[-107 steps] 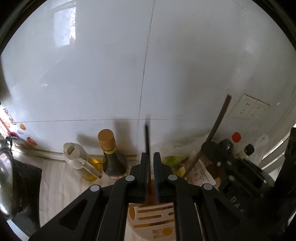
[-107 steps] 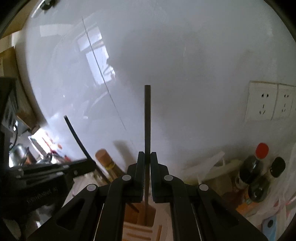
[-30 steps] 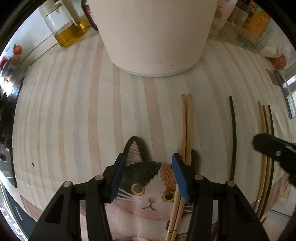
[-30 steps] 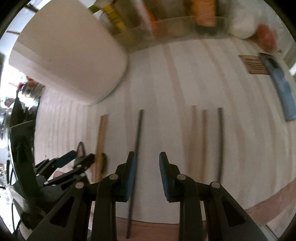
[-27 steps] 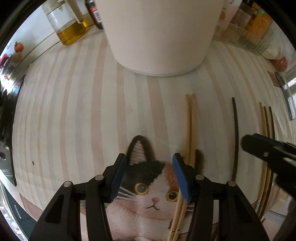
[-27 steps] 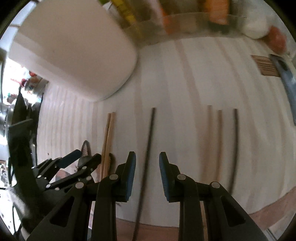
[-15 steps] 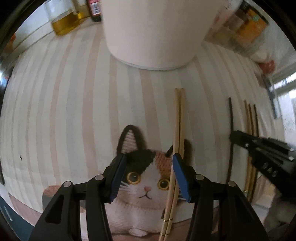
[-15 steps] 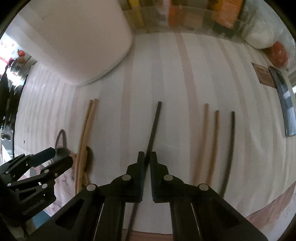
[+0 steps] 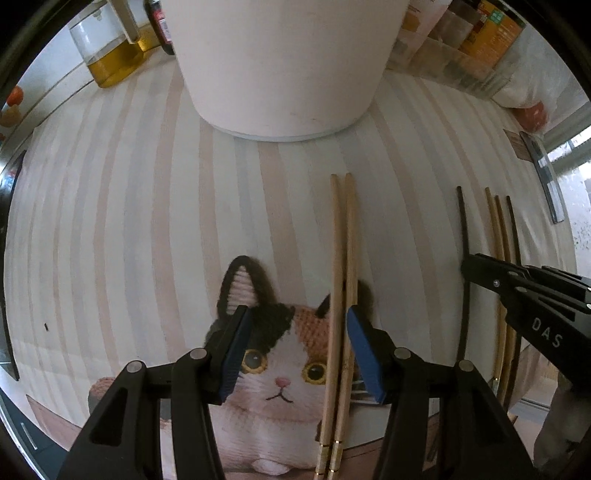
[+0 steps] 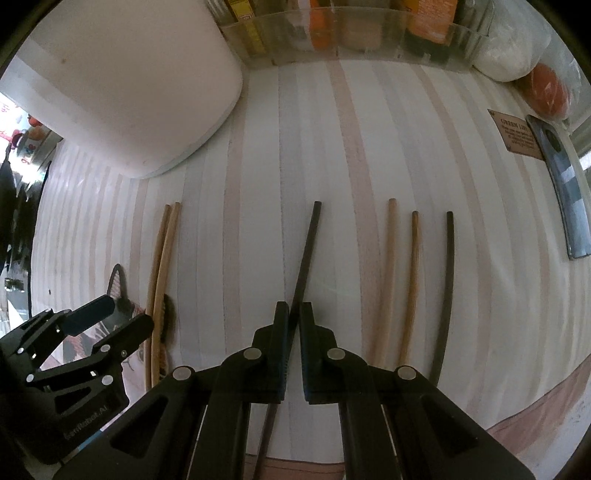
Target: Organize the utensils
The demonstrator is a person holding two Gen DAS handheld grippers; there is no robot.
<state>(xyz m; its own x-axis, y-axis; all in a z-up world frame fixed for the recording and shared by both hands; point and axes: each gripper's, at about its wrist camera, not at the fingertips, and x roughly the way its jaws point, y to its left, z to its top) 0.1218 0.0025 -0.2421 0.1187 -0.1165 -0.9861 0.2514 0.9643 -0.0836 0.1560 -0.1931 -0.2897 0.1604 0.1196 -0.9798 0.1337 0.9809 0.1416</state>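
My right gripper (image 10: 293, 325) is shut on a black chopstick (image 10: 306, 254) that slants up and right over the striped mat (image 10: 258, 221). Two wooden chopsticks (image 10: 400, 273) and another black chopstick (image 10: 445, 291) lie to its right. My left gripper (image 9: 297, 336) is open above a pair of light wooden chopsticks (image 9: 341, 295) that lies side by side across the cat picture (image 9: 280, 369); the pair sits just inside the right finger. The white utensil holder (image 9: 280, 66) stands at the back. The right gripper (image 9: 469, 266) shows at the left wrist view's right edge.
An oil bottle (image 9: 110, 48) stands back left. A clear tray of packets and jars (image 10: 351, 33) runs along the back. A dark phone (image 10: 565, 184) and a small card (image 10: 517, 134) lie at the right edge. A stove edge (image 9: 5, 221) is at far left.
Both grippers came down from the holder to the mat, empty. My right gripper closed on the black chopstick. My left gripper moved right, open, so the wooden pair lies between its fingers.
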